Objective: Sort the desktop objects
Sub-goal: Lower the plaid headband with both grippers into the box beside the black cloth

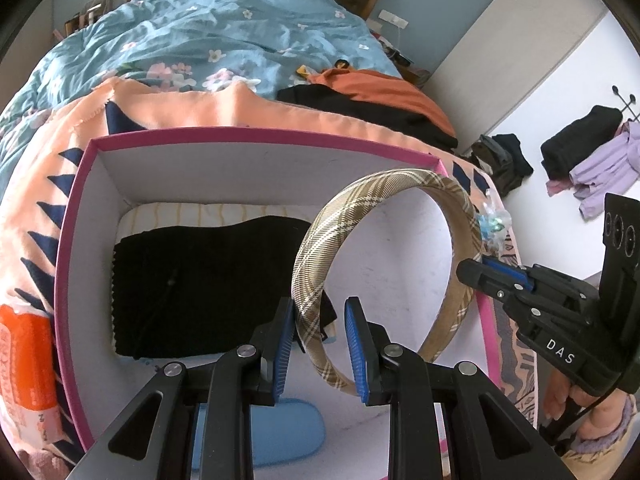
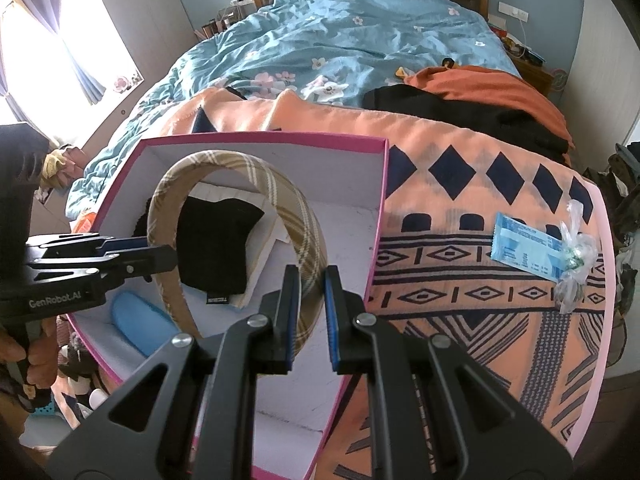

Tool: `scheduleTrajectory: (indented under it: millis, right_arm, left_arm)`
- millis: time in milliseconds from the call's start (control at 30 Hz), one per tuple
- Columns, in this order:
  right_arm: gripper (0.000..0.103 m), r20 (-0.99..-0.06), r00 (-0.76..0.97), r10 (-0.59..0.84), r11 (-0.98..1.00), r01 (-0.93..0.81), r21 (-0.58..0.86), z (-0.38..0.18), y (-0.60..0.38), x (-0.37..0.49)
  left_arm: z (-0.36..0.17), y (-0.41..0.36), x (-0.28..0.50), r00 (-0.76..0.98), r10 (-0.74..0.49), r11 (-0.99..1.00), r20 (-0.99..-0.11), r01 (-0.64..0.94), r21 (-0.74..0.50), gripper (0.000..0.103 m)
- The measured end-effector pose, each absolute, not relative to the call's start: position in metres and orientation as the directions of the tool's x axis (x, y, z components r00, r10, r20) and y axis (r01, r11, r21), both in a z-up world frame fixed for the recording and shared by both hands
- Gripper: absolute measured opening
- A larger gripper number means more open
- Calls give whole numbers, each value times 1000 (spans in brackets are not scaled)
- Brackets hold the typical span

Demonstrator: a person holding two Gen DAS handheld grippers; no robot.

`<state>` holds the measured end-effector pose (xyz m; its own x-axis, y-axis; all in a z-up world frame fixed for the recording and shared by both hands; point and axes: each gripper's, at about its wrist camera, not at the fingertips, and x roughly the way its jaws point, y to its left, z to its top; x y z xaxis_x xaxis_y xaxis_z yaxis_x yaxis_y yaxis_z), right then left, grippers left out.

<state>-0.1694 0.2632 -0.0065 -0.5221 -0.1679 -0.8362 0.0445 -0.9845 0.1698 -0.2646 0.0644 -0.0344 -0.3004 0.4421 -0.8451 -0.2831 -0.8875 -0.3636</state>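
Left gripper (image 1: 320,344): jaws apart, one headband (image 1: 384,240) end between the pads, touching the left pad only. Right gripper (image 2: 312,312): narrow gap, other end between its pads, grip unclear (can't tell if clamped). Headband arches upright over the pink-rimmed box (image 2: 380,184), near its right wall. Inside: black cloth (image 1: 208,280), blue case (image 2: 140,328). Outside right, on the patterned blanket (image 2: 460,320): blue packet (image 2: 524,250), well clear.

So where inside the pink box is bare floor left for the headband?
Bare white floor lies along the pink box's right wall, past the black cloth. The left side is crowded: cloth, striped fabric, blue item. The headband hangs above.
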Motion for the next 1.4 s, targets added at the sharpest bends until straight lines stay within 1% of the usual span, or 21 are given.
scheduleTrajectory:
  millis: [400, 933, 1000, 1167, 1267, 1400]
  right_arm:
    - [14, -855, -501, -135, -991, 50, 127, -15, 259, -183]
    - [15, -869, -492, -47, -998, 67, 16, -23, 253, -204]
    - [17, -868, -494, -42, -997, 73, 7, -25, 251, -206]
    - [19, -861, -507, -29, -998, 70, -7, -27, 250, -209]
    - [25, -854, -518, -38, -997, 75, -2, -26, 249, -210]
    - [29, -837, -545, -43, -997, 80, 0, -24, 249, -207]
  left_arm:
    - [-43, 66, -275, -291, 428, -896, -856, -263, -359, 25]
    - [-60, 72, -288, -261, 411, -904, -874, -244, -352, 25]
    - [-62, 72, -288, -256, 412, -903, -875, -242, -354, 25]
    - [-69, 73, -287, -242, 411, -903, -879, -239, -356, 25]
    - [-72, 74, -287, -235, 409, -903, -882, -240, -355, 25]
    - [-75, 76, -287, -227, 411, -902, -883, -239, -358, 25]
